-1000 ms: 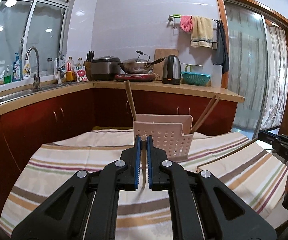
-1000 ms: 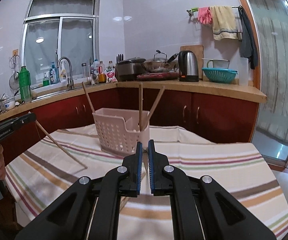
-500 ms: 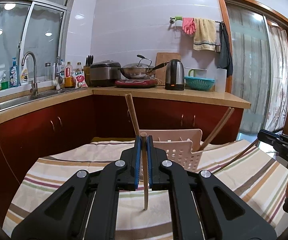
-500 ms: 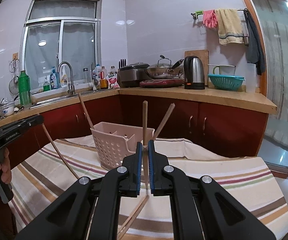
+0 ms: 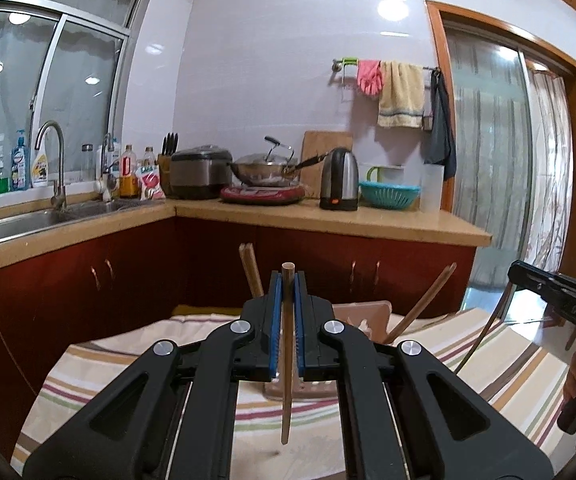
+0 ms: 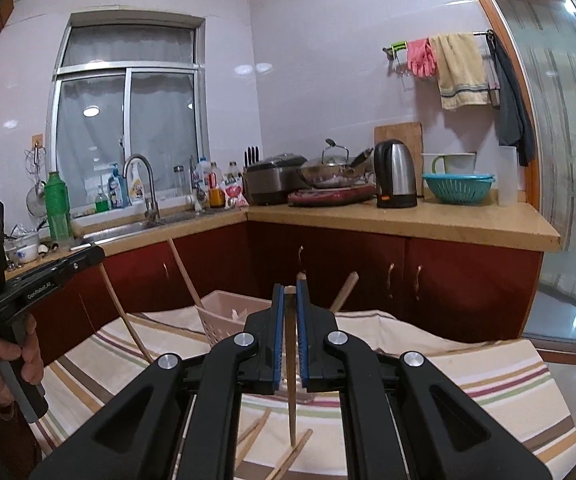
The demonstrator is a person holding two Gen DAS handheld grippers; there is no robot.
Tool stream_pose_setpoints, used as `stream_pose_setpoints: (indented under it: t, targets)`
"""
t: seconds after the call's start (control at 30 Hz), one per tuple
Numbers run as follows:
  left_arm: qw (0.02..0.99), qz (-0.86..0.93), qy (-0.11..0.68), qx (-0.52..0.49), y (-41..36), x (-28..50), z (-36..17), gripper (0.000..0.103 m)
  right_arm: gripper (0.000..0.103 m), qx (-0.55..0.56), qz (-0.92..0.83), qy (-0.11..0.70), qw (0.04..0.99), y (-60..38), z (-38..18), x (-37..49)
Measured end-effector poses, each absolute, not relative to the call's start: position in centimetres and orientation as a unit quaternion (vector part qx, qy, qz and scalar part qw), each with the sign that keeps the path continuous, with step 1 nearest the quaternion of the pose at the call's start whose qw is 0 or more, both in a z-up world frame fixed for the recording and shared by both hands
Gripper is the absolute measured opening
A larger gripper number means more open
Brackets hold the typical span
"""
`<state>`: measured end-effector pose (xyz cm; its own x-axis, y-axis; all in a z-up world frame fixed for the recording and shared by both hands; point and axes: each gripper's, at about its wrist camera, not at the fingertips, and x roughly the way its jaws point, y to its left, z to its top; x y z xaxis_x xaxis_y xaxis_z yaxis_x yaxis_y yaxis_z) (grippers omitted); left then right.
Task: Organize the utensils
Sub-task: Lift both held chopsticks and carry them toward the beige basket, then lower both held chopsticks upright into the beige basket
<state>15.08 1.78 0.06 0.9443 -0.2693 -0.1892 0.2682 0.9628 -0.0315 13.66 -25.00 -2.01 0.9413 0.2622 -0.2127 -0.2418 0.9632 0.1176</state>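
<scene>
Left wrist view: the left gripper [image 5: 287, 280] has its jaws pinching one chopstick [image 5: 286, 360] close to its top end, so most of the stick hangs free below, tip above the striped cloth [image 5: 99, 364] on the tabletop. The pink utensil basket [image 5: 362, 314] sits just beyond, already holding other sticks. With so short a hold, the stick could swing or slip, and its tip could catch the basket rim instead of dropping in

Right wrist view: the right gripper [image 6: 290, 292] likewise has its jaws pressed on a second chopstick [image 6: 291, 384], tip down over loose chopsticks [image 6: 288, 454] lying on the cloth. The basket [image 6: 223, 316] is ahead to the left. Both held sticks seem bound for one basket, so the grippers could collide above it, or a stick could knock the light basket over
</scene>
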Motion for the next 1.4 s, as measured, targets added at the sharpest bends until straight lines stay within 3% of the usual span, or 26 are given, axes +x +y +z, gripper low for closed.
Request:
stream_pose_setpoints:
  t: [0.43, 0.83, 1.0, 1.4]
  targets:
    - [0.986, -0.162, 0.029, 0.004, -0.1, 15.0, 5.8, 0.006, 0.007, 0.048, 0.157, 0.047, 0.985, -23.9, 2.8, 14.3]
    - [0.987, -0.162, -0.023, -0.004, -1.4, 19.7, 9.1, 0.006, 0.007, 0.041, 0.157, 0.001, 0.987, -23.2, 5.7, 18.6]
    - [0.988, -0.154, -0.026, -0.007, -2.3, 22.8, 8.0, 0.006, 0.007, 0.036, 0.15, 0.003, 0.988, -22.8, 4.8, 20.8]
    - [0.989, -0.137, 0.053, -0.02, -1.7, 29.0, 0.5, 0.006, 0.007, 0.036, 0.151, 0.069, 0.985, -22.0, -0.7, 25.1]
